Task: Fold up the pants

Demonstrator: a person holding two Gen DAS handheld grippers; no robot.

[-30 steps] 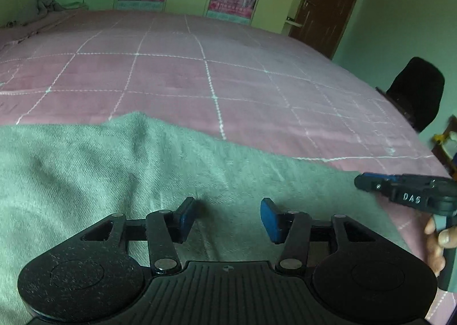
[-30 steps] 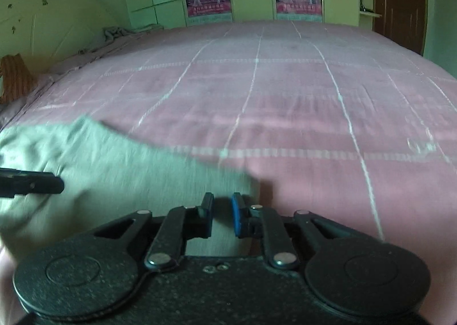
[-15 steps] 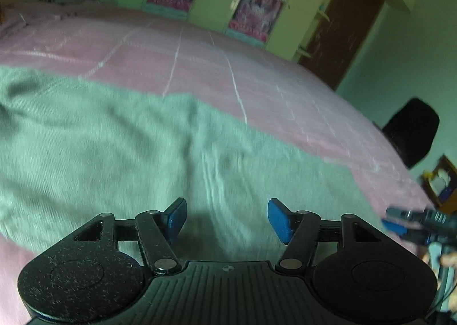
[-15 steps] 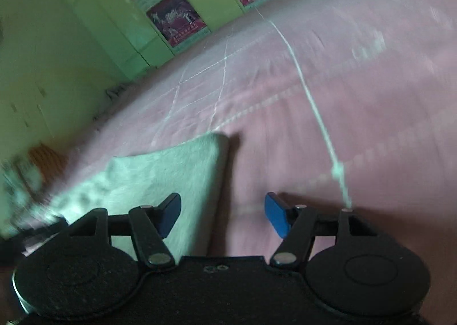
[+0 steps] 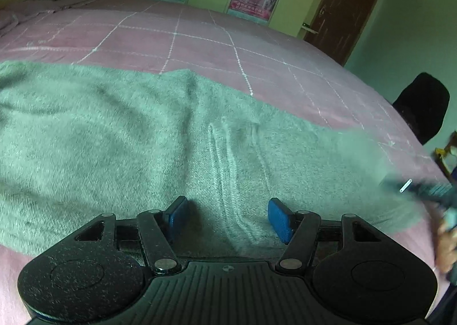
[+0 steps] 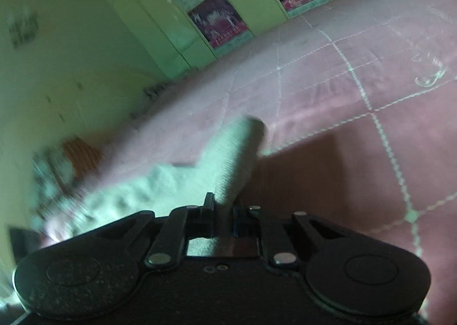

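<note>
Your left gripper (image 5: 227, 218) hangs spread over the grey pants (image 5: 142, 148), which lie flat across the pink bedspread (image 5: 200, 48), nothing between its pads. Your right gripper (image 6: 223, 210) has just snapped closed, pinching a raised fold of the pants (image 6: 228, 159). At three o'clock in the left view, your right hand (image 5: 445, 242) blurs out, cut off.

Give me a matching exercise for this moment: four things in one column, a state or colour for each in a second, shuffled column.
Things:
1. left gripper
2. right gripper
3. pants
4. bed cover

States:
A. pink with a white grid
B. grey-green, spread on the bed
C. jaws apart, nothing pinched
D. jaws just closed, pinching the cloth's edge

Pairs: 1-C, 2-D, 3-B, 4-A
</note>
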